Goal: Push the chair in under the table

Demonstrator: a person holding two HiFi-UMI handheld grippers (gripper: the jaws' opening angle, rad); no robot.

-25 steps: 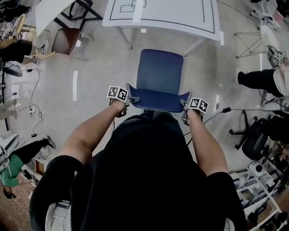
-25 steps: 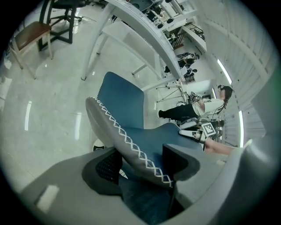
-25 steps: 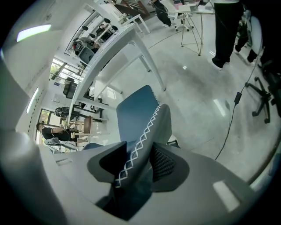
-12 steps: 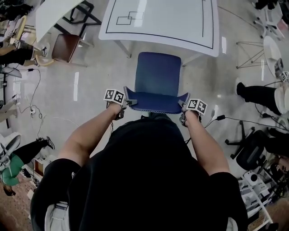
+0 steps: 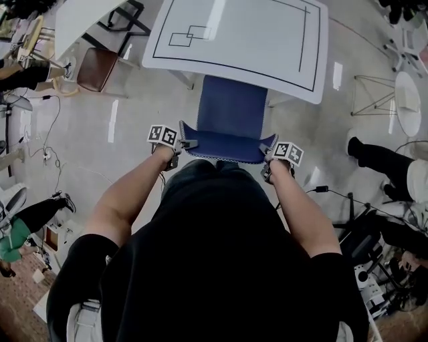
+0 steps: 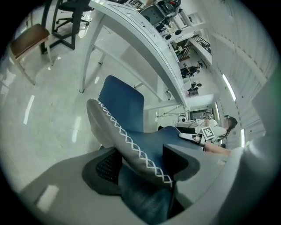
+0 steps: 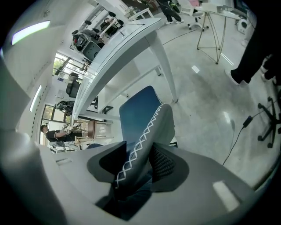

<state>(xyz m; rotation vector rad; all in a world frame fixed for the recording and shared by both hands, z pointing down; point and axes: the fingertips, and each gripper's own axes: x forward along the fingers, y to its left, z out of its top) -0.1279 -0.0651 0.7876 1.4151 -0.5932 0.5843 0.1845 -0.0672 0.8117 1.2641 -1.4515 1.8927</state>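
Observation:
A blue chair (image 5: 231, 110) with a white cross-stitched backrest edge (image 6: 131, 143) stands before the white table (image 5: 241, 40); the front of its seat lies under the table's near edge. My left gripper (image 5: 182, 145) is shut on the backrest's left end, and in the left gripper view the padded edge sits pinched between both jaws. At the backrest's right end my right gripper (image 5: 267, 152) is shut on the backrest too, the stitched edge (image 7: 140, 149) clamped between its pads. The chair's legs are hidden below the seat.
A brown wooden chair (image 5: 97, 67) stands at the left beside another white table (image 5: 77, 20). Cables (image 5: 334, 194) run across the floor at right. People's legs (image 5: 378, 150) and office chairs (image 5: 374, 234) are at right, a person in green (image 5: 13, 234) at left.
Both grippers have moved forward with the chair's backrest in them. The chair has slid toward the table, and its seat front now lies under the tabletop.

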